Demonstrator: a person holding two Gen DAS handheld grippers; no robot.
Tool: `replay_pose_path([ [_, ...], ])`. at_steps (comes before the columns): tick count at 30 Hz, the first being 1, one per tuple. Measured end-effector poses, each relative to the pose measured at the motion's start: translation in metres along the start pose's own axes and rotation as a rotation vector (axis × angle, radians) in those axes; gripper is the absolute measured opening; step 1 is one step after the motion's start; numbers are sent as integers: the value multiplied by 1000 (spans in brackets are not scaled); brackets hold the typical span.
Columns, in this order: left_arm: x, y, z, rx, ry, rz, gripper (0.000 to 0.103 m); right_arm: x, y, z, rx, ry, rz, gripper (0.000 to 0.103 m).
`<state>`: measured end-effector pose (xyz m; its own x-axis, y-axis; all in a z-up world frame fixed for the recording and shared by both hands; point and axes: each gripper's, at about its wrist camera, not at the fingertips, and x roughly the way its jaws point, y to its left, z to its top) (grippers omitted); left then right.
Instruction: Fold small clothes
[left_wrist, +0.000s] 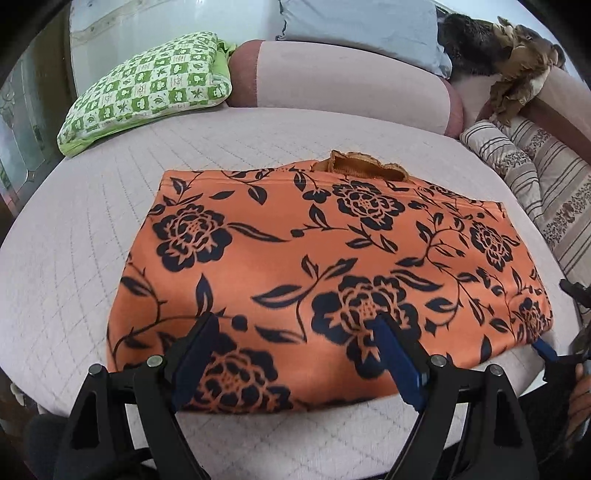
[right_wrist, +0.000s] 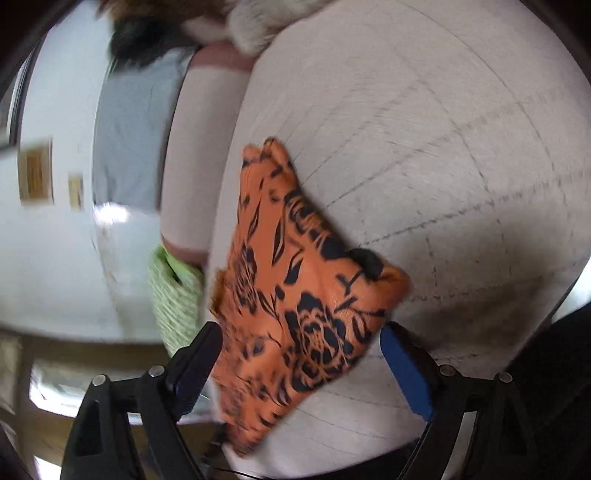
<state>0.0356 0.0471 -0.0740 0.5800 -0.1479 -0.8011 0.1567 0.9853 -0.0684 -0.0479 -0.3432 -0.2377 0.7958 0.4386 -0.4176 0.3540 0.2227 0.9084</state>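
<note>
- Orange floral garment (left_wrist: 325, 258) lies flat, part-folded, on the quilted bed cover (left_wrist: 74, 258).
- Left gripper (left_wrist: 299, 332) spread wide above its near edge, holding nothing.
- Right gripper (right_wrist: 301, 350) also spread, empty, at the garment's end.
- Step looks like between folds; next needs both pinching an edge.

The folded garment (left_wrist: 332, 266) is orange with navy-black roses and leaves. It lies on a pale pink-grey quilted cover (left_wrist: 110, 206) stitched in squares. Far left, a pillow (left_wrist: 147, 88) — green-and-white checks; far right, striped bedding (left_wrist: 535, 173) — beige with brown.
</note>
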Motion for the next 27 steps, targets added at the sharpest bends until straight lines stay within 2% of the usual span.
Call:
replay_pose_path([
  [2,5,-1,2,15,-4,9,86,-3,1,3,-7,-32,-2,88],
  [3,8,-2,3,26,-2,16,86,-2,2,5,-11,-50,-10,74],
  [4,13,-3,5,40,0,26,86,4,6,8,-22,-45,-41,54],
  [5,18,-4,6,52,6,42,86,9,5,11,-26,-22,-79,9],
  [6,21,-5,7,55,12,51,86,9,4,12,-30,-21,-83,9],
  [10,25,-3,10,48,9,58,86,-18,45,0,-226,-95,-112,8],
  [11,25,-2,10,51,3,60,86,-20,45,-3,-258,-100,-134,8],
  [12,26,-2,10,54,1,64,86,-12,37,-3,-279,-82,-214,12],
  [13,30,-2,11,58,9,71,86,-1,25,-2,-268,-36,-291,15],
  [14,34,-2,11,60,24,72,86,4,10,1,-206,-3,-277,17],
  [15,34,-1,12,61,27,71,86,-4,5,3,-150,-21,-211,19],
  [16,33,0,12,58,20,72,86,-9,9,6,-152,-15,-191,30],
  [17,33,1,13,54,13,75,86,-15,16,7,-187,-20,-189,56],
  [18,34,1,14,55,11,75,86,-24,29,7,-245,-49,-199,71],
  [22,47,1,12,72,18,97,94,-37,63,22,-372,-112,-195,71],
  [24,49,3,12,53,24,92,96,-16,83,39,-426,-49,-165,73],
  [27,49,4,13,61,31,91,96,39,109,69,-522,55,-192,73],
])
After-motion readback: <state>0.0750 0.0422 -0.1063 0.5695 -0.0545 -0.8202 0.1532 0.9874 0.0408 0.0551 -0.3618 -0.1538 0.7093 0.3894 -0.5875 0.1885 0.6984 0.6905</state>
